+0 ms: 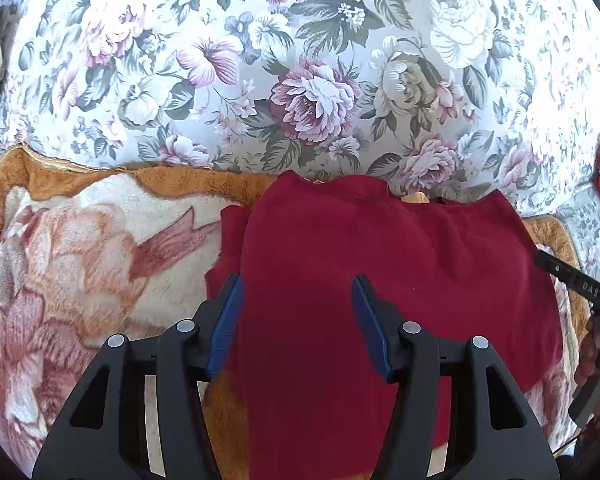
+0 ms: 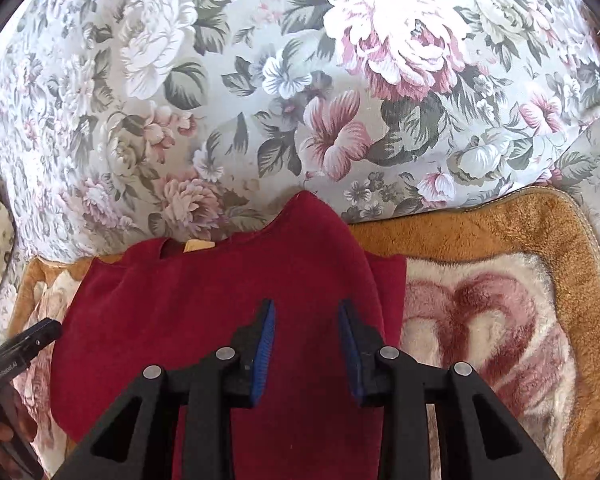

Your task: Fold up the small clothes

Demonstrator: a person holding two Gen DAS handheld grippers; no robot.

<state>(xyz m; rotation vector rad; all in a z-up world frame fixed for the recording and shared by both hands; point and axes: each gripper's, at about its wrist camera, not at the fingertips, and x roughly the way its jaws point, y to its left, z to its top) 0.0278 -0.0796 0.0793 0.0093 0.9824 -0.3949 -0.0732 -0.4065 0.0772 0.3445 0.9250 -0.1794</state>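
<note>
Now the red fleece garment (image 1: 380, 264) lies partly folded on the plush floral blanket (image 1: 80, 248), near the flowered cushion (image 1: 300, 60). Your left tongs (image 1: 298, 300) and right tongs (image 2: 306, 320) hover over it, released, grasping nothing. Pinch both layers at the edge, since soft fleece slips.

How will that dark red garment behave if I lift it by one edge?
The dark red garment will probably droop: it lies limp in soft folds on the plush blanket. Its fuzzy knit surface suggests decent grip, little slipping. The folded-over layers may well fall open when raised.
</note>
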